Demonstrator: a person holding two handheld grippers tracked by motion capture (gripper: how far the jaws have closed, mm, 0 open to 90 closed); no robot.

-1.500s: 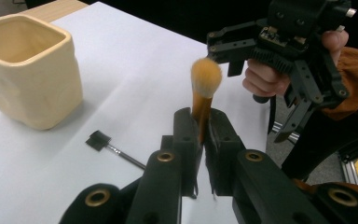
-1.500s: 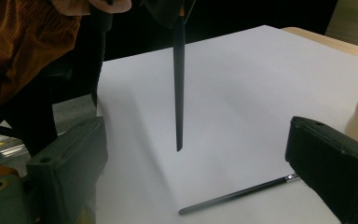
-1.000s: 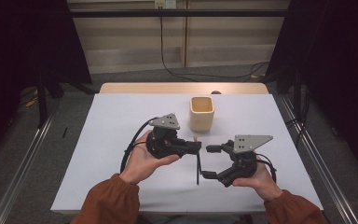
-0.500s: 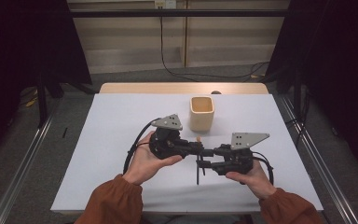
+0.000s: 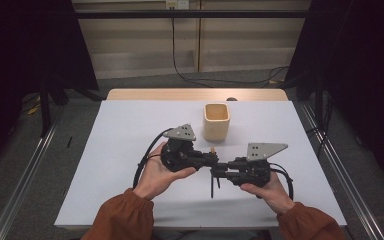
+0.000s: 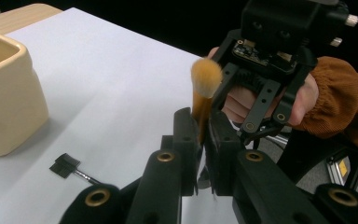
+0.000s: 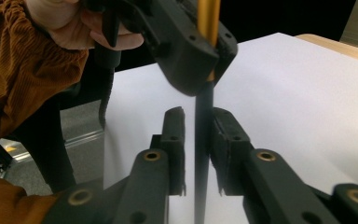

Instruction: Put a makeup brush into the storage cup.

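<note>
The left gripper (image 5: 211,156) clamps a makeup brush (image 6: 204,95) by its gold ferrule, bristles up, above the near middle of the white table (image 5: 130,130), in front of the cream square cup (image 5: 216,121). The right gripper (image 5: 218,170) has just been closing around the brush's black handle (image 7: 203,154); its jaws stand narrow, one pad looks to touch the handle while a slit remains on the other side. If that grip lands off-centre, the handle could twist or slide when the left jaws release, dropping the brush. A second small black brush (image 6: 72,169) lies flat on the table nearby and could be knocked.
</note>
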